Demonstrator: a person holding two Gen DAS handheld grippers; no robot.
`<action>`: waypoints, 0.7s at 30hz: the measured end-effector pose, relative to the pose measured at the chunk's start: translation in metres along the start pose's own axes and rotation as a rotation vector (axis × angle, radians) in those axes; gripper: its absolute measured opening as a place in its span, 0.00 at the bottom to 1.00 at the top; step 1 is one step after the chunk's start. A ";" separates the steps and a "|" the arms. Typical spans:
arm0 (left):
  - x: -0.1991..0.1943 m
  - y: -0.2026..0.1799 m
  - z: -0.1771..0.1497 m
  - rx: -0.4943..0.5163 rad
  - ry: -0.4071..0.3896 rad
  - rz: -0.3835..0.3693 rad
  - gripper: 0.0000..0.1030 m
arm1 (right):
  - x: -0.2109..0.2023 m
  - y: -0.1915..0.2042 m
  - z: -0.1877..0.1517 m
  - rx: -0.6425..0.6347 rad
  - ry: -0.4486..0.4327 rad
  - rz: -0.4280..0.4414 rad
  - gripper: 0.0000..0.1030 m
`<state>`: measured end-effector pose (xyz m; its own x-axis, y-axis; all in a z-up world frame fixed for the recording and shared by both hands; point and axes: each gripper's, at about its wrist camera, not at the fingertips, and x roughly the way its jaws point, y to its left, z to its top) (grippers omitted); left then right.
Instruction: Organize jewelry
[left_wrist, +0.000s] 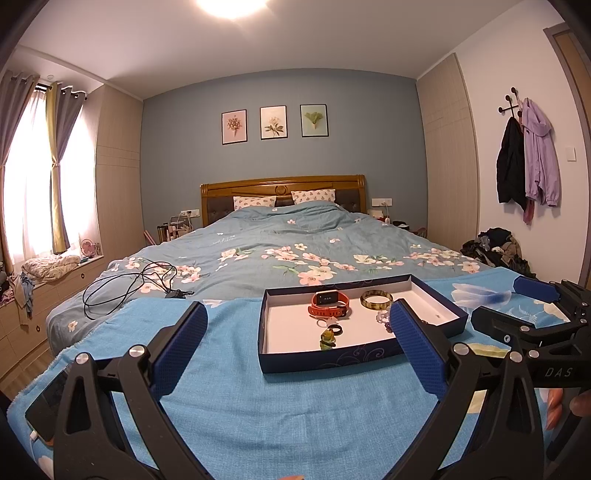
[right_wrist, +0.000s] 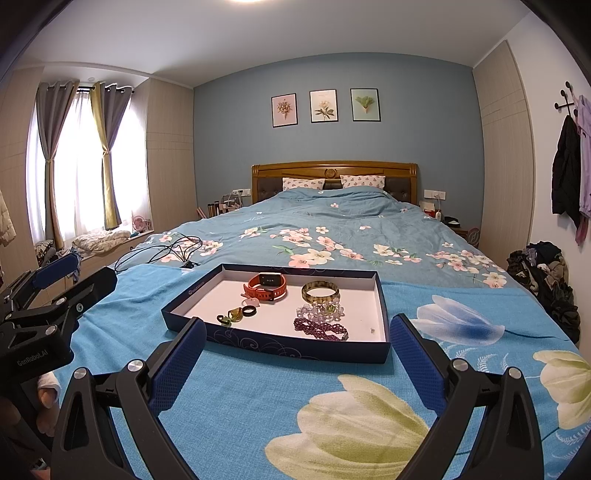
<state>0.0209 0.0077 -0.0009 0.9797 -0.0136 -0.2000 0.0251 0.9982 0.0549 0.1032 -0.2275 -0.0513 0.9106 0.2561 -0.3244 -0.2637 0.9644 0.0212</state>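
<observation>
I see a shallow navy box (right_wrist: 295, 347) near the bed's foot edge holding an orange watch (right_wrist: 266, 286), bangle (right_wrist: 320, 291), rings (right_wrist: 248, 311) and beaded bracelets (right_wrist: 320, 329).

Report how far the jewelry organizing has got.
Done, by the look of it: the orange watch, amber bangle, rings, clear bead bracelet and purple bead bracelet all lie in the navy box. In hand: nothing; the left gripper and right gripper are open. Left: no loose jewelry shows on the blue blanket.
</observation>
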 end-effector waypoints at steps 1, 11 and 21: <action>0.000 0.000 0.000 0.000 -0.001 0.000 0.95 | 0.000 0.000 0.000 -0.001 -0.001 -0.001 0.93; 0.000 0.000 0.000 0.000 -0.001 0.000 0.95 | 0.000 -0.001 -0.001 0.000 0.000 -0.001 0.93; 0.000 -0.001 -0.003 -0.001 0.001 0.002 0.95 | 0.000 0.000 -0.002 -0.002 0.001 -0.002 0.93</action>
<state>0.0204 0.0070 -0.0036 0.9795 -0.0112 -0.2013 0.0226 0.9983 0.0546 0.1029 -0.2278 -0.0529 0.9108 0.2546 -0.3250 -0.2628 0.9647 0.0192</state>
